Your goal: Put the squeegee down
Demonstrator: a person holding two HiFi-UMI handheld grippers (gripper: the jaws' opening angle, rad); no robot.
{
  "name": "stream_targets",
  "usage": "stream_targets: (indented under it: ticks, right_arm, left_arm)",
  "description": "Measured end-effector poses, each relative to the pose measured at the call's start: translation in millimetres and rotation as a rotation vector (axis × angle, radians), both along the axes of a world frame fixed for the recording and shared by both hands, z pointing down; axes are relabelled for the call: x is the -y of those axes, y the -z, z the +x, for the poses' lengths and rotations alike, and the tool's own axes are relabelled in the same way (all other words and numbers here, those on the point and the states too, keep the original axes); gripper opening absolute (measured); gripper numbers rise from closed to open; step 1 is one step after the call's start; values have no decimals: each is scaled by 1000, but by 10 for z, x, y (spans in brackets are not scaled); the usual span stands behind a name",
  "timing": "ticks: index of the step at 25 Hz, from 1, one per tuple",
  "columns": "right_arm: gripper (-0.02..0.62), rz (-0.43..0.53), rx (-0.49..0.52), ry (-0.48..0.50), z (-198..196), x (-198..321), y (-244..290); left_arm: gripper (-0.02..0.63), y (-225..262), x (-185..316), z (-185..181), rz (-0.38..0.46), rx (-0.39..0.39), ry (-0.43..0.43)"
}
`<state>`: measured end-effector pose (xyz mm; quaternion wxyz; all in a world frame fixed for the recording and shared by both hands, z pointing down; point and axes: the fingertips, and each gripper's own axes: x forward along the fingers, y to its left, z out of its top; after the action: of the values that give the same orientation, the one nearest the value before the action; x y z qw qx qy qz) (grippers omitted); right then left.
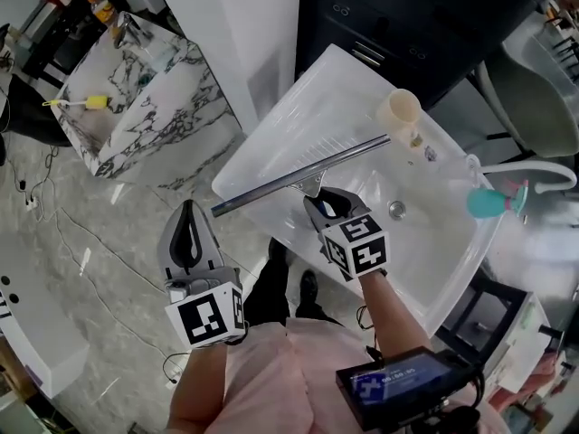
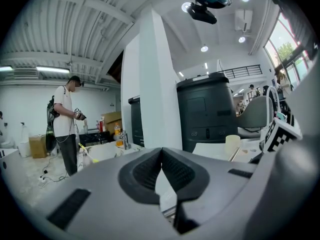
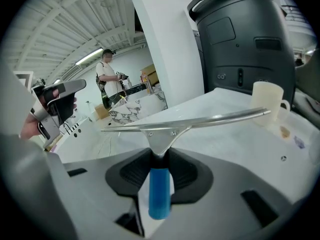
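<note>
The squeegee (image 1: 298,177) has a long metal blade and a blue handle (image 3: 160,191). My right gripper (image 1: 318,202) is shut on that handle and holds the blade crosswise over the near left part of the white basin (image 1: 298,125). In the right gripper view the blade (image 3: 190,124) runs level just beyond the jaws (image 3: 160,159), above the basin's white floor. My left gripper (image 1: 188,208) hangs left of the basin over the floor, shut with nothing in it; in the left gripper view its pads (image 2: 161,151) meet at the tip.
A cream cup (image 1: 399,111) stands at the basin's far rim, a drain (image 1: 396,209) lies right of my right gripper, and a teal object (image 1: 488,202) sits at the right edge. A marble counter (image 1: 145,107) is at the left, a dark cabinet (image 1: 407,16) behind. A person (image 2: 65,119) stands far off.
</note>
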<state>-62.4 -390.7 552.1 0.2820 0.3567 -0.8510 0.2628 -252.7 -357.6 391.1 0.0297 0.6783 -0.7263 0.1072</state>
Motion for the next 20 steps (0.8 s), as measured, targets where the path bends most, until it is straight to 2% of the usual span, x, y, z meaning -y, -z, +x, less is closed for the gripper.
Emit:
stream_targets:
  ticks: [10, 20]
  right_arm:
    - [115, -101, -9, 48, -81, 58, -199]
    - [126, -218, 15, 41, -82, 109, -378]
  left_arm:
    - [9, -142, 117, -72, -25, -18, -4]
    - [9, -238, 225, -121, -40, -36, 0]
